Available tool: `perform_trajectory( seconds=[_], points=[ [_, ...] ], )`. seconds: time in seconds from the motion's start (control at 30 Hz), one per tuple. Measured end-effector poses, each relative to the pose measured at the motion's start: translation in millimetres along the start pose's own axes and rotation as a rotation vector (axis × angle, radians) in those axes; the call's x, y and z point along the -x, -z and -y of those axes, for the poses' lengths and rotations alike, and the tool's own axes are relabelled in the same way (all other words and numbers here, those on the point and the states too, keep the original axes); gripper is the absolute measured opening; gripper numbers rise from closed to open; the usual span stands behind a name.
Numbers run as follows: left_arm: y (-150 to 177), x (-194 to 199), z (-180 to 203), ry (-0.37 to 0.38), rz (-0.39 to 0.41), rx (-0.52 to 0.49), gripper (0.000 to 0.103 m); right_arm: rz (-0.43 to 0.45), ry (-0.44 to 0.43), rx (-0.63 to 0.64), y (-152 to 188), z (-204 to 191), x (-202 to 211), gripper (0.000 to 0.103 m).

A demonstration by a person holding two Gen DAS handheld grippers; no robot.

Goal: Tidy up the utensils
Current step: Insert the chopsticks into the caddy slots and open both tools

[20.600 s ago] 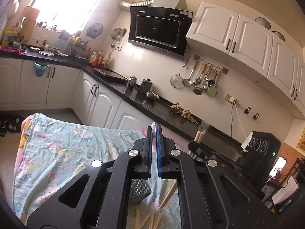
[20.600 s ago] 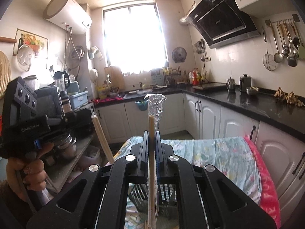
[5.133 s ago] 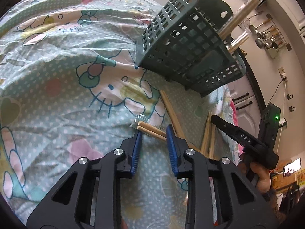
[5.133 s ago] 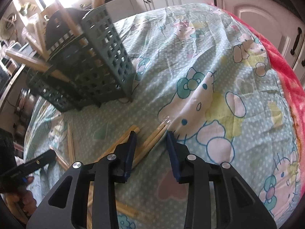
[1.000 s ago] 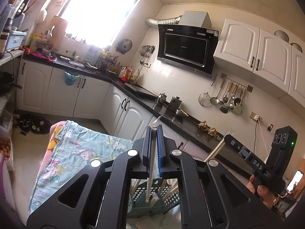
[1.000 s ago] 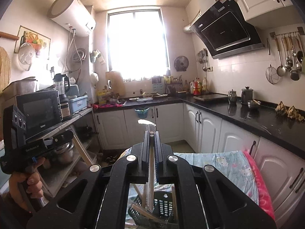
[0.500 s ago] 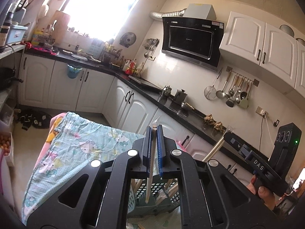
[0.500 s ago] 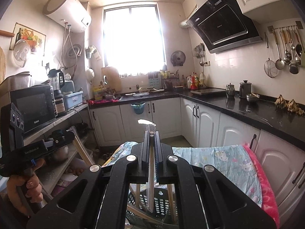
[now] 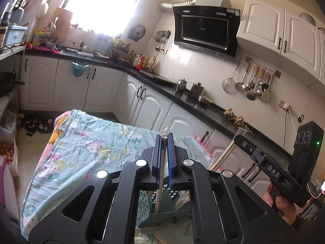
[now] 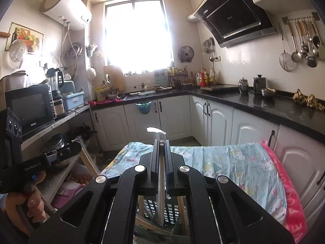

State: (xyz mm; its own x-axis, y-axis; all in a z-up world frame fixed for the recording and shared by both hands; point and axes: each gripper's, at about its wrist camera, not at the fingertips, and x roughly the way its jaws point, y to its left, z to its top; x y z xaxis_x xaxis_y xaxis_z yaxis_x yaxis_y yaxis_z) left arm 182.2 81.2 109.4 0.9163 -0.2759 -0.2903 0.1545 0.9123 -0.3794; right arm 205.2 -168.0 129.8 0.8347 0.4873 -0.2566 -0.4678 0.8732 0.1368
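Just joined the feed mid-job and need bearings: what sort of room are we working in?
A home kitchen, most likely: a black slanted range hood on the wall, steel ladles and strainers hanging on a rail, and white cabinets under a black countertop.

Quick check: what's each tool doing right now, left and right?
Left tool: closed on a wrapped pair of chopsticks, held above the green basket.
Right tool: closed on another wrapped chopstick pair.

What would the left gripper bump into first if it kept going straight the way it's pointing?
Judging loosely, since depth is unclear: the left gripper, shut on a wrapped wooden chopstick pair, points over the pale blue cartoon-print cloth toward the white lower cabinets. Nothing nearer shows.
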Motion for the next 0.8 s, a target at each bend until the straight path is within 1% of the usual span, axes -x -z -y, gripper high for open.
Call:
perform_trajectory(
  seconds=[0.1, 0.5, 0.53, 0.63, 0.8],
  points=[
    [7.5, -4.5, -1.8, -0.002, -0.011, -0.002, 0.003, -0.019, 0.010, -0.004, 7.5, 1.1, -5.4, 0.005],
    [11.2, -5.5, -1.6, 0.015, -0.015, -0.005, 0.003, -0.100, 0.033, -0.018, 31.3, 5.4, -21.8, 0.005],
    [11.0, -5.4, -1.6, 0.011, -0.009, -0.005, 0.003, -0.104, 0.031, -0.021, 32.1, 6.5, -22.2, 0.006],
    [8.1, -7.3, -0.6, 0.011, 0.001, 0.004, 0.003, -0.117, 0.033, -0.029, 35.0, 9.0, -21.9, 0.012],
    [1.8, -9.7, 6.8, 0.019, 0.026, -0.010, 0.003, -0.121, 0.032, -0.021, 36.8, 9.0, -19.3, 0.012]
  ],
)
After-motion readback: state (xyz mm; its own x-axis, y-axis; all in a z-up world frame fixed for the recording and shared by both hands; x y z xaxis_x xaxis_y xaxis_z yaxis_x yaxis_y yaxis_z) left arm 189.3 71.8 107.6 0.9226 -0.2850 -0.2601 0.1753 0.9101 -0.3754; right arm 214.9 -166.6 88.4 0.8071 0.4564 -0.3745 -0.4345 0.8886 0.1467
